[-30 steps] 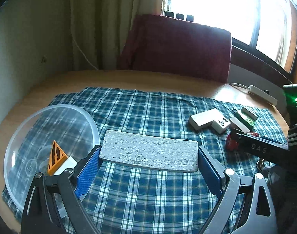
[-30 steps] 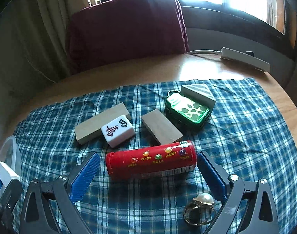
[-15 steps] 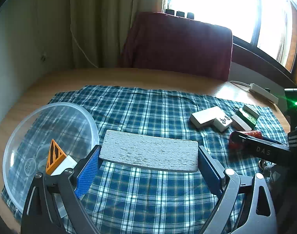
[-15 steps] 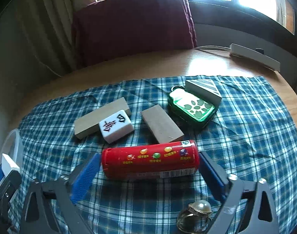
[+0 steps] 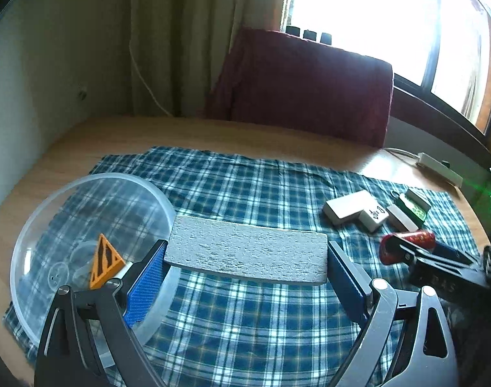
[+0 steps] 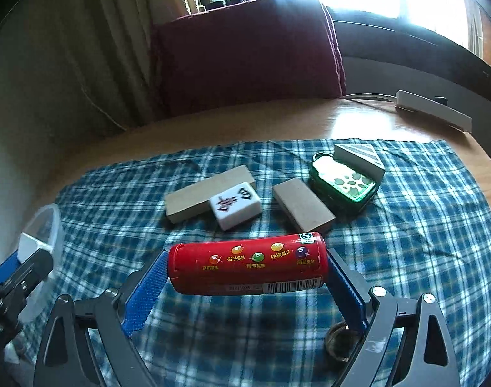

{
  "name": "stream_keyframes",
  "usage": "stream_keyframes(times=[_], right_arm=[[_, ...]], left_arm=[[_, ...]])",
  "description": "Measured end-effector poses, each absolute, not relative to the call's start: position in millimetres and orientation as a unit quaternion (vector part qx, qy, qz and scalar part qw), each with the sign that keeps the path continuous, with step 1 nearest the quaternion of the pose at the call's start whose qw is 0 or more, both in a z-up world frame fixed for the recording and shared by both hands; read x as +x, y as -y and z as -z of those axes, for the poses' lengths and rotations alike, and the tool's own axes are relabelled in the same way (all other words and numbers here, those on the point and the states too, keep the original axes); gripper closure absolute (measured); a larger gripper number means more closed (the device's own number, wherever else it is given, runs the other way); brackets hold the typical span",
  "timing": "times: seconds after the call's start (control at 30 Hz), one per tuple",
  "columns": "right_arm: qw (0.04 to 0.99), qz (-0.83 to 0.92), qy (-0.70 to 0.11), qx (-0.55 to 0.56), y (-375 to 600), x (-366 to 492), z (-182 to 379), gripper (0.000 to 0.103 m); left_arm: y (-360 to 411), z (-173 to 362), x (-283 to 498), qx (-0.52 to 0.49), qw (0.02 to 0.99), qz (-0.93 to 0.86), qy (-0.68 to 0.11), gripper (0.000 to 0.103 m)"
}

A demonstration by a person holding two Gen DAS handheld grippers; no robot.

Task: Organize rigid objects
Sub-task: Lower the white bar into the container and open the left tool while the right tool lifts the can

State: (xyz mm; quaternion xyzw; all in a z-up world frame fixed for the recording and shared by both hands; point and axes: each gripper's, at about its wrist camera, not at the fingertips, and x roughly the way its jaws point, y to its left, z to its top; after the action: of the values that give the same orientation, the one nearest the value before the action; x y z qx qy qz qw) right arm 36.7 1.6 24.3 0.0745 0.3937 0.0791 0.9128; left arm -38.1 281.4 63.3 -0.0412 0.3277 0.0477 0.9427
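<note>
Lifted since 1 s ago, right gripper (image 6: 245, 277) clenches red tube (image 6: 247, 267); left gripper (image 5: 245, 258) grips grey block (image 5: 245, 250) over plaid cloth (image 5: 245, 322).

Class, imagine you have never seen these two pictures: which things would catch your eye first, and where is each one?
First, the red tube, held end to end between the right hand-held gripper's blue pads above the checked cloth. Next, the long grey block, clamped the same way in the left hand-held gripper. Then the orange wedge inside the clear bowl at the cloth's left end.
</note>
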Motion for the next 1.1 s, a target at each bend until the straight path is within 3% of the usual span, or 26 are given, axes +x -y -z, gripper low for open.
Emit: stream_keyframes(times=[1.1], right_arm=[[0.909,-0.114,-0.389,0.095,-24,8,-26,0.008]], left_arm=[[-410,-72,-56,-0.095,0.930,-0.210,-0.287,0.009]])
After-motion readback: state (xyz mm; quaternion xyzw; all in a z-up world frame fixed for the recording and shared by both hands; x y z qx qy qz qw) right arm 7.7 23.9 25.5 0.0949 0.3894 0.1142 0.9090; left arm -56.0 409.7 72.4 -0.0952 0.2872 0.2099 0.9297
